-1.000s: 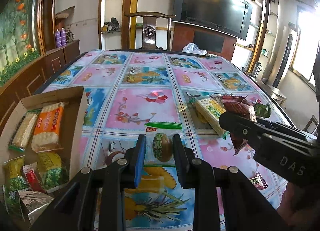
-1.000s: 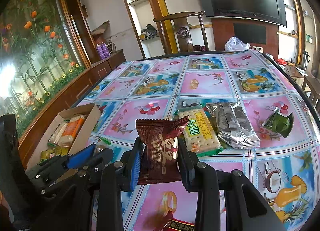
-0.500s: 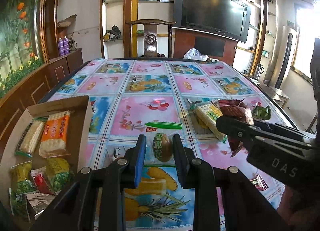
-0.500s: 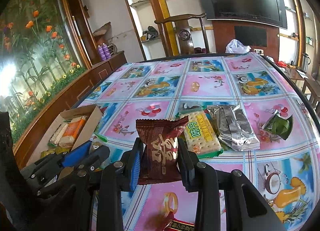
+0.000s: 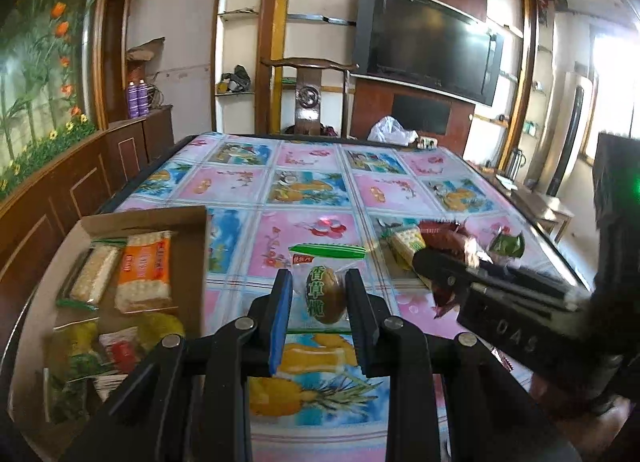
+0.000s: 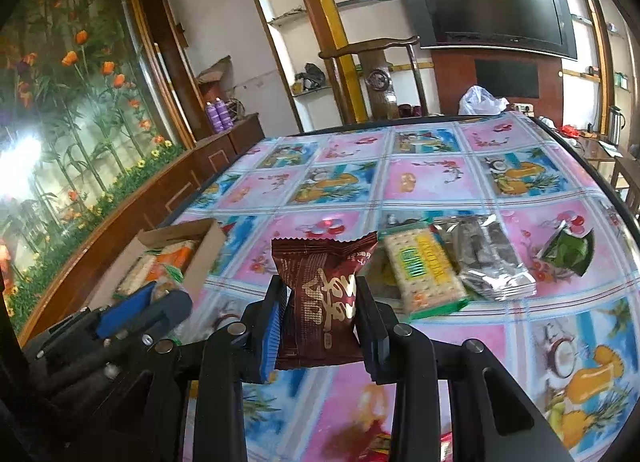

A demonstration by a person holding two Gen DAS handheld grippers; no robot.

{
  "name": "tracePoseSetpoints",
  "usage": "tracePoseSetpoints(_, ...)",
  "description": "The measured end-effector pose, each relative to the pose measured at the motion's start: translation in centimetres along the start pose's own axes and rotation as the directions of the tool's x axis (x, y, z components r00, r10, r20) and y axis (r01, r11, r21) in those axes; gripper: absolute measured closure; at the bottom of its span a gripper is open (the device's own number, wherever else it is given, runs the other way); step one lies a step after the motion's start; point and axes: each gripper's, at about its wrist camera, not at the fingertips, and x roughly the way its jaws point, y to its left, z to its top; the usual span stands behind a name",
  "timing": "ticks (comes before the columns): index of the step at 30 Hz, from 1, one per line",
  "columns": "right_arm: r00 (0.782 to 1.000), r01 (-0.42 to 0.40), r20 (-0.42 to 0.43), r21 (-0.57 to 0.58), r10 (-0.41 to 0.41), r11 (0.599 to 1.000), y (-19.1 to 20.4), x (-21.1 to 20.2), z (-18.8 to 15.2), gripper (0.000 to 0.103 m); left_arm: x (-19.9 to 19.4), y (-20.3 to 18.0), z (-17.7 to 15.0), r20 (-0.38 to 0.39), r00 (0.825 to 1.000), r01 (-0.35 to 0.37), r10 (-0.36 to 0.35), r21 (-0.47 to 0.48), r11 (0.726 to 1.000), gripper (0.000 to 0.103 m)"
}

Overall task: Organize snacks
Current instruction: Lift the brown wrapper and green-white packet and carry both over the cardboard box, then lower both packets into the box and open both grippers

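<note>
Above a bench (image 5: 312, 190) with a fruit-print cloth, two grippers each clamp a snack.
Left gripper (image 5: 318, 294) pinches a clear green-topped packet (image 5: 326, 282) beside an open cardboard box (image 5: 188, 258); right gripper (image 6: 320, 302) pinches a brown packet (image 6: 324, 298).

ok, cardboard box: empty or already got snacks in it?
Partly filled. The box is open-topped and holds cracker packs plus green and red packets; some bare floor shows.

Box (image 5: 144, 218) contents partly blurred, cropped
</note>
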Motion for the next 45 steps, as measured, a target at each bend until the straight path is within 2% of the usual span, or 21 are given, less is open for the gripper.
tracePoseSetpoints(4, 0.999, -0.035, 0.002, -0.046, 0.035, 0.998, 2.5, -0.1, -0.9, 0.067, -1.6, 2.3, 0.3, 0.017, 1.000, -0.012, 0.013, -0.041, 0.999, 0.077)
tracePoseSetpoints(10, 0.992, -0.129, -0.013, -0.113, 0.128, 0.985, 7.3, 0.3, -2.2, 0.067, -2.9, 7.2, 0.0, 0.009, 0.998, -0.060, 0.061, -0.119, 0.991, 0.077)
tracePoseSetpoints(17, 0.969, -0.244, -0.079, -0.204, 0.232, 0.948, 12.9, 1.2, -4.2, 0.066, -3.5, 13.8, -2.0, -0.042, 0.989, -0.151, 0.145, -0.206, 0.967, 0.077)
tracePoseSetpoints(23, 0.955, -0.291, -0.138, -0.258, 0.263, 0.921, 15.9, 2.4, -5.6, 0.066, -3.4, 17.9, -3.5, -0.082, 0.981, -0.193, 0.177, -0.276, 0.941, 0.077)
tracePoseSetpoints(29, 0.947, -0.309, -0.177, -0.276, 0.268, 0.910, 17.0, 3.5, -6.4, 0.066, -3.1, 19.3, -4.5, -0.099, 0.979, -0.200, 0.178, -0.300, 0.933, 0.077)
tracePoseSetpoints(39, 0.939, -0.319, -0.219, -0.264, 0.265, 0.910, 17.8, 5.0, -6.8, 0.066, -2.4, 20.3, -4.7, -0.120, 0.984, -0.163, 0.129, -0.342, 0.925, 0.077)
tracePoseSetpoints(45, 0.947, -0.298, -0.192, -0.216, 0.259, 0.930, 17.7, 6.1, -4.7, 0.066, -2.1, 20.0, -4.0, -0.136, 0.981, -0.178, 0.141, -0.313, 0.933, 0.077)
